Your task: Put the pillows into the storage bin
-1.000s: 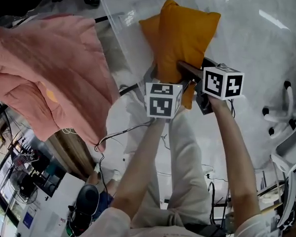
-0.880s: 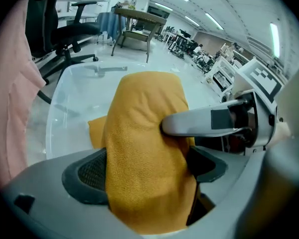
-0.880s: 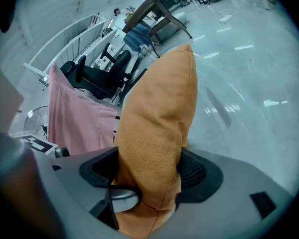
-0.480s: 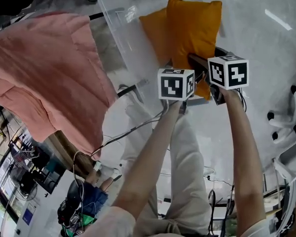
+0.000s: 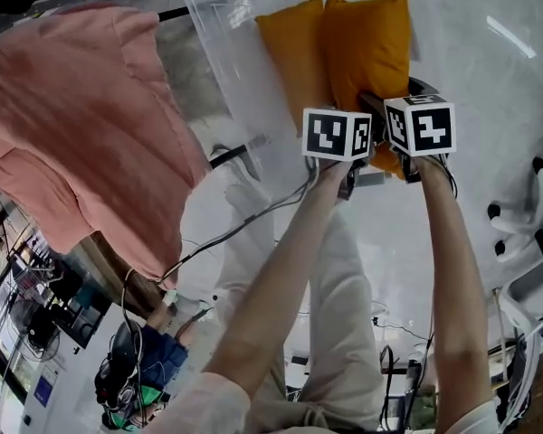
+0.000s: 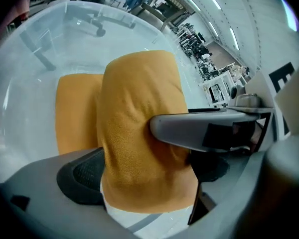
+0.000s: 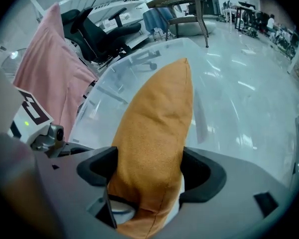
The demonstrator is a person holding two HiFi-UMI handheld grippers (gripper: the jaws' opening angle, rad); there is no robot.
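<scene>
Two orange pillows sit in the clear storage bin (image 5: 215, 34). One (image 5: 294, 57) lies free on the left. The other (image 5: 366, 48) stands on edge beside it, touching it, and both grippers hold its near end. In the head view only their marker cubes show, left (image 5: 337, 134) and right (image 5: 421, 125). My left gripper (image 6: 147, 173) is shut on this pillow (image 6: 139, 133). My right gripper (image 7: 149, 171) has the same pillow (image 7: 157, 128) filling the gap between its pads; its jaws have just been opening, and the fabric still touches both pads.
A pink blanket (image 5: 81, 125) hangs at the left, close to the bin's side. Cables (image 5: 244, 233) trail over the pale floor beside the person's legs. A white chair base (image 5: 525, 224) stands at the right. A black office chair (image 7: 99, 34) stands behind the bin.
Both grippers have carried the held pillow down into the bin, further from me. It now stands upright against the other pillow. The two marker cubes have come closer together.
</scene>
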